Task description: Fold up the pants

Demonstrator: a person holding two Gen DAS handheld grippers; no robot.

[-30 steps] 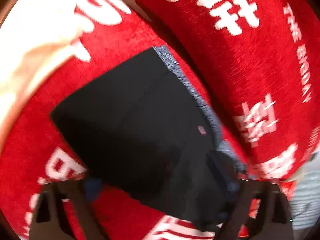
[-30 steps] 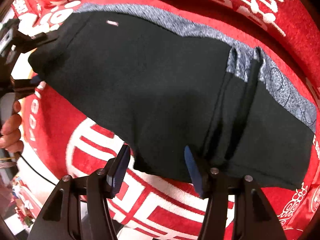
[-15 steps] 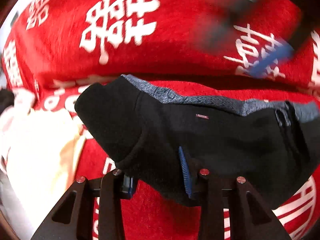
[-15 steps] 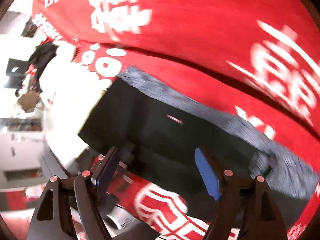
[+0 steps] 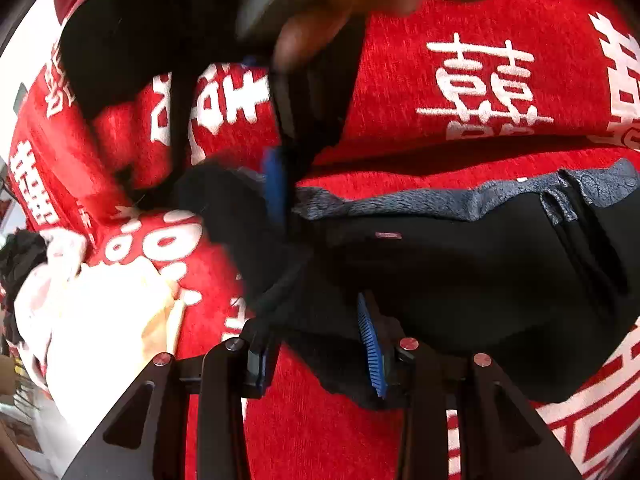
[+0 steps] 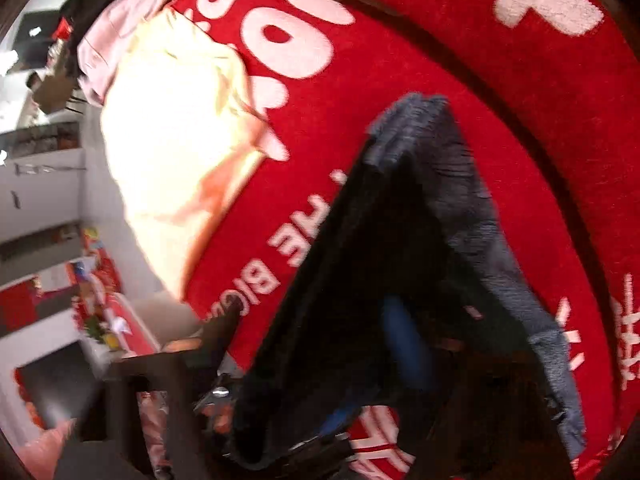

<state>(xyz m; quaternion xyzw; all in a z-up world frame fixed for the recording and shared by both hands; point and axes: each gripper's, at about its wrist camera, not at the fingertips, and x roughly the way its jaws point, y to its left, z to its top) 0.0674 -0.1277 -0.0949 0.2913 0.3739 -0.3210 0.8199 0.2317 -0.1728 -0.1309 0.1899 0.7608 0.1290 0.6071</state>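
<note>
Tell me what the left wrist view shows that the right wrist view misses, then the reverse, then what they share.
Only the left wrist view: the left gripper shut on the black pants, and the right gripper clamping their far end, its jaws just closed.

Only the right wrist view: shelves and room clutter beyond the edge.

Both: the pants with their grey waistband, the red cloth with white lettering, and a pale garment.

Pants spread on a patterned cover, a pale cloth to their left.

In the left wrist view the pants (image 5: 460, 280) lie across the centre and right of the frame on the cover (image 5: 460, 32), waistband (image 5: 420, 202) along their upper edge. The pale cloth (image 5: 100, 332) lies at lower left on the same cover. The left gripper (image 5: 316, 344) sits at bottom centre; the right gripper (image 5: 276, 176) is above it, at the pants' upper left corner.
</note>
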